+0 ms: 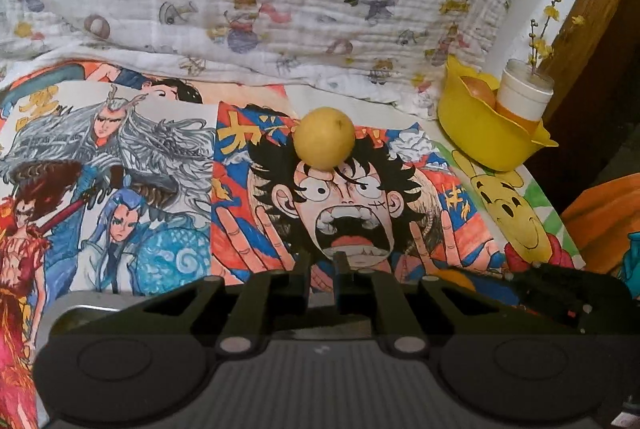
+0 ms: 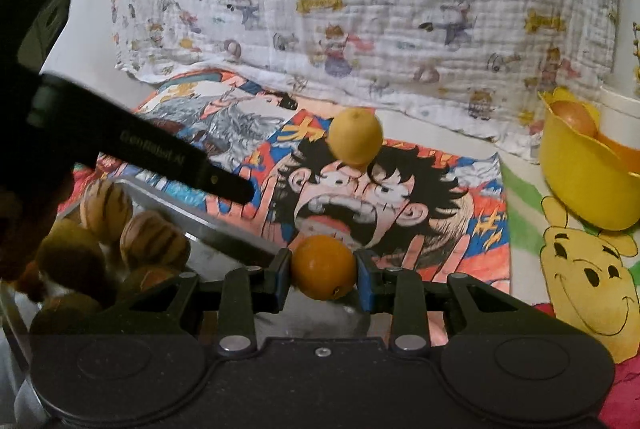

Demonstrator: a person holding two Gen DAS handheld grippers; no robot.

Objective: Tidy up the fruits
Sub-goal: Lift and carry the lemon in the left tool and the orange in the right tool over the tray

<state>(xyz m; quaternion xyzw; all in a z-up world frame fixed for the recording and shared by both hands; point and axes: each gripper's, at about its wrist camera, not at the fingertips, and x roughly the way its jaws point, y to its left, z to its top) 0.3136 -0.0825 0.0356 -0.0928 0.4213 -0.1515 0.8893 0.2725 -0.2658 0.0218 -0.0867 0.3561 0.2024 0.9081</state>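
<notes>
Your right gripper [image 2: 323, 269] pinches one orange [image 2: 323, 266]; left gripper [image 1: 323, 265] pressed together, empty. One lemon [image 1: 324, 138] ahead, one yellow bowl [image 1: 480, 133] beyond.

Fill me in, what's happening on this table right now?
A person with a gripper in each hand is sorting fruit. The right gripper is shut on an orange, beside a metal tray that holds several more fruits. The left gripper is shut and holds nothing. A yellow lemon lies loose on the cartoon drawings ahead of both. A yellow bowl at the far right already has a fruit in it.
</notes>
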